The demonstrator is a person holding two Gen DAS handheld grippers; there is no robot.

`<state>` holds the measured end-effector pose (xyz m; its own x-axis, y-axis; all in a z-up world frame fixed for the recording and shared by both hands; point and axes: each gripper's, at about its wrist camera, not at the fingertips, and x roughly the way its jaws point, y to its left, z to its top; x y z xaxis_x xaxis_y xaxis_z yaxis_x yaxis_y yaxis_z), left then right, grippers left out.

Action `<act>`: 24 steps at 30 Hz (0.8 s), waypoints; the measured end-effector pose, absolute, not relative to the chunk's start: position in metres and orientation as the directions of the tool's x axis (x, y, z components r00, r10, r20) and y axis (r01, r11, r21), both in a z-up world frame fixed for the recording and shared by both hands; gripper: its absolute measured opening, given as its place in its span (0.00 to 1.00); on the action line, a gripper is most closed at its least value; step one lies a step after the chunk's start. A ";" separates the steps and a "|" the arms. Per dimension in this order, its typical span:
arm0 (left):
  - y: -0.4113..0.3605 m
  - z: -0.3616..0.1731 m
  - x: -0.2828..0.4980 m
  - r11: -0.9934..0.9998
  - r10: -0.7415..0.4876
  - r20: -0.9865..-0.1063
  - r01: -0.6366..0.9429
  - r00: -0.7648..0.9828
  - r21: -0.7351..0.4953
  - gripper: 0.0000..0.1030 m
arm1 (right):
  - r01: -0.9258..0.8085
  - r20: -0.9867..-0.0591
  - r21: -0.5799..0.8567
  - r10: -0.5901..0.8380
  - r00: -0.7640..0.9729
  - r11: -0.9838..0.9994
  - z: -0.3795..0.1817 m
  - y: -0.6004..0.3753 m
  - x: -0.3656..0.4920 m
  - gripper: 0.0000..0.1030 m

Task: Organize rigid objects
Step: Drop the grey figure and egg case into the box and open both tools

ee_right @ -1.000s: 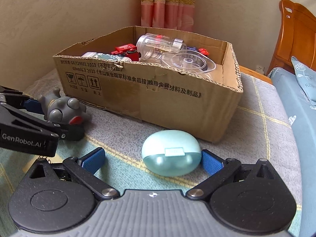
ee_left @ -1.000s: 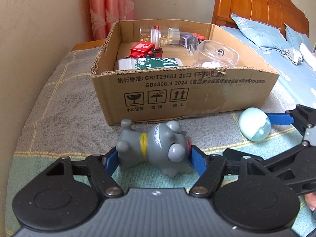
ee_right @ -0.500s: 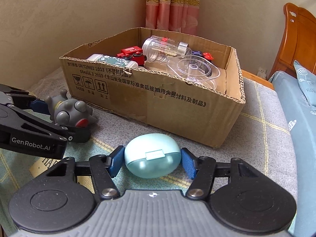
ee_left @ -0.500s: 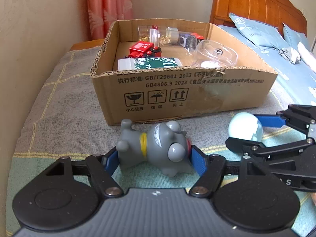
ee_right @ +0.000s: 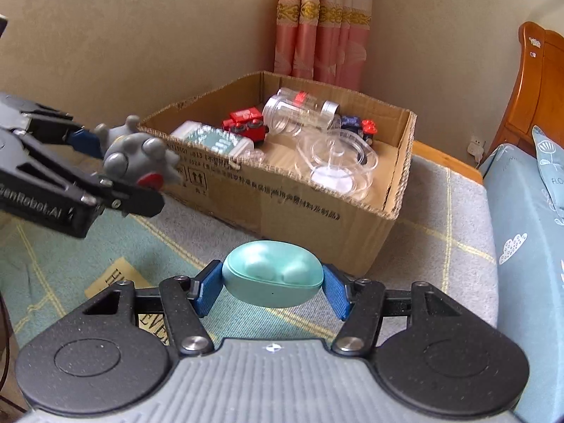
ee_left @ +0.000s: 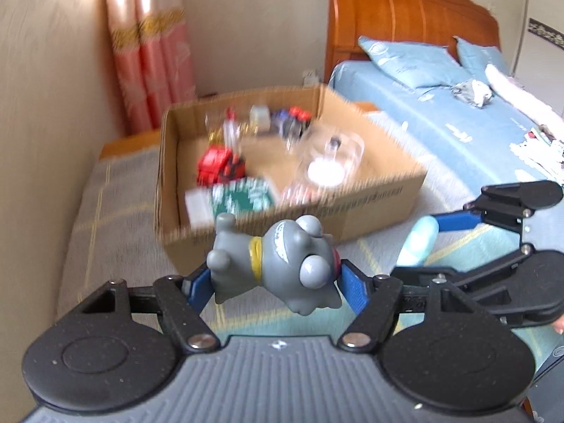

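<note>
A grey cartoon toy figure (ee_left: 282, 268) with a yellow collar lies sideways between the blue pads of the left tool (ee_left: 273, 282), clamped head and rump and lifted clear of the blanket. From the right wrist view the same figure (ee_right: 137, 157) hangs in the air just in front of the near left corner of the cardboard box (ee_right: 317, 208), with the left tool (ee_right: 116, 162) reaching in from the left edge.

The right tool (ee_right: 273, 287) grips a pale teal, egg-shaped case (ee_right: 273, 282) across its width; both blue pads press on its ends, and its jaws have just been closing onto it. The case is off the blanket, in front of the box's near wall. In the left wrist view the case (ee_left: 417, 243) shows as a pale sliver held by the right tool (ee_left: 428, 243), off to the right of the toy figure.

The open cardboard box (ee_left: 380, 204) sits beyond both tools on a grey blanket (ee_right: 440, 218) with thin yellow lines. Inside it lie a red toy vehicle (ee_right: 246, 125), a clear plastic jar (ee_right: 299, 112) on its side, a clear round lid (ee_right: 338, 155), a green and white pack (ee_right: 211, 141) along the near left wall, and a small dark blue and red toy (ee_right: 359, 127) near the far side. The left wrist view is blurred, so the box's contents there are only smears of colour.

Behind the box hangs a pink curtain (ee_right: 324, 28) in the corner of beige walls. To the right is a bed with a light blue sheet (ee_left: 458, 123), blue pillows (ee_left: 405, 63) and a wooden headboard (ee_left: 405, 10).
</note>
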<state>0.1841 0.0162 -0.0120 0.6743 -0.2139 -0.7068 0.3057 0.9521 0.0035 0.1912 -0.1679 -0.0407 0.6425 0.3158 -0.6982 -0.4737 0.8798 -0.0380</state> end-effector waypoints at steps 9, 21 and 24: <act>-0.002 0.021 0.235 0.929 -0.235 -0.676 0.366 0.699 0.056 0.70 | -0.461 -0.600 -0.050 0.342 0.723 0.886 0.007 -0.176 0.205 0.64; -0.020 0.006 0.302 0.924 -0.223 -0.725 0.379 0.652 0.057 0.70 | -0.392 -0.627 -0.076 0.261 0.734 0.917 -0.010 -0.168 0.257 0.65; -0.020 -0.003 0.310 0.926 -0.218 -0.739 0.375 0.638 0.051 0.70 | -0.389 -0.617 -0.071 0.266 0.741 0.918 -0.009 -0.168 0.252 0.82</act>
<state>0.3103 -0.0203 -0.0034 0.6376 -0.2181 -0.7389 0.3751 0.9256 0.0505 0.2524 -0.1683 -0.0091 0.7408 0.2662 -0.6168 -0.3894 0.9183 -0.0714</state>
